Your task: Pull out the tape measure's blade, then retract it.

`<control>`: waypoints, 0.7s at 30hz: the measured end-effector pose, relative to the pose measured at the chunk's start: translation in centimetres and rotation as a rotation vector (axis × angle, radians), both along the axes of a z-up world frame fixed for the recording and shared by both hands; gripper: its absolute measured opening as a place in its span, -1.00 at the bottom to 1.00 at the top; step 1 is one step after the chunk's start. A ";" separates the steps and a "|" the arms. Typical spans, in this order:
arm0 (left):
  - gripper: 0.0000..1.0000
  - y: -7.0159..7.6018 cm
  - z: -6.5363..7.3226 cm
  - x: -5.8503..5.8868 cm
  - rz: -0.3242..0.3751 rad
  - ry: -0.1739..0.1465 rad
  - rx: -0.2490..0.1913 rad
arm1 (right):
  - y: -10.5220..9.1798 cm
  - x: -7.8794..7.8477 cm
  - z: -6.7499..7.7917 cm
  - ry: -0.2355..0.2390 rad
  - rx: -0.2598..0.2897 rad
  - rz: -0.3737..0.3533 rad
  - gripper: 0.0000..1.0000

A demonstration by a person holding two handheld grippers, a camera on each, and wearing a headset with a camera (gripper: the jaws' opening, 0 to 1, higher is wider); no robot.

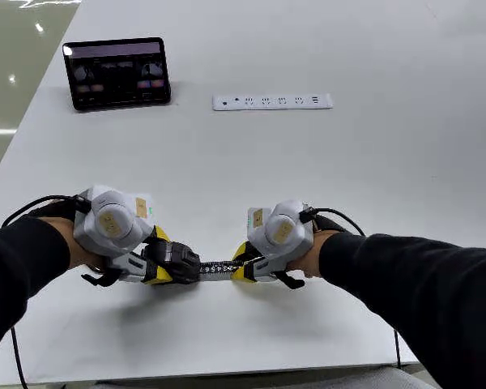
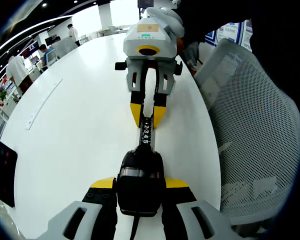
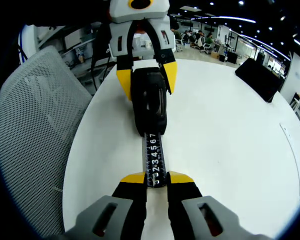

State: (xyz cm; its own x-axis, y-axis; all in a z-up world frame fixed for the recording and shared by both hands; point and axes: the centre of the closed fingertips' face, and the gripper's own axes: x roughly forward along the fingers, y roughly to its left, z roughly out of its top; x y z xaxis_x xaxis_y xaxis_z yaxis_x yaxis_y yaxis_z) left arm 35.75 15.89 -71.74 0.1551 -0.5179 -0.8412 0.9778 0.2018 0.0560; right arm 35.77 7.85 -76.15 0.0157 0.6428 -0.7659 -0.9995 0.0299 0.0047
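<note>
Tape measure [image 2: 139,180]: black case, lying on the white surface [image 1: 348,162] near its front edge. Left tongs [image 1: 160,257]: closed on the case, one yellow tip against each side. Blade [image 3: 154,155]: drawn a short way out of the case and flat along the surface, printed numerals showing. Right tongs [image 3: 155,179]: narrow, pinching the blade's free end, near the case. Power strip [image 1: 272,101] and tablet [image 1: 117,73]: well beyond the tape measure, apart from it.

An open-plan office: one long white desk [image 1: 348,162], a mesh chair [image 2: 255,140], people [image 2: 14,75] at workstations behind, strip ceiling lights [image 3: 230,19].
</note>
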 end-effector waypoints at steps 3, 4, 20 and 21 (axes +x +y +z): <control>-0.41 0.0 0.0 0.0 -0.001 0.000 0.000 | -0.1 0.1 0.0 -0.004 -0.002 0.001 -0.80; -0.41 0.0 0.0 0.0 0.001 0.000 -0.001 | -0.2 0.1 0.0 -0.005 -0.002 0.001 -0.80; -0.41 0.0 0.2 -0.1 0.006 -0.004 -0.001 | -1.2 0.0 0.2 -0.004 0.001 -0.006 -0.80; -0.41 0.0 0.2 -0.1 0.006 -0.003 -0.002 | -1.3 0.0 0.2 -0.005 0.000 -0.006 -0.80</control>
State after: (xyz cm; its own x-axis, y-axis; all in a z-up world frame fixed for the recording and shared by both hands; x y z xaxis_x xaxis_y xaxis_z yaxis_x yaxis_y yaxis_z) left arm 35.60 15.89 -71.53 0.1607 -0.5185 -0.8398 0.9764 0.2077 0.0586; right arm 35.77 6.59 -76.00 0.0237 0.6430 -0.7655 -0.9993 0.0363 -0.0005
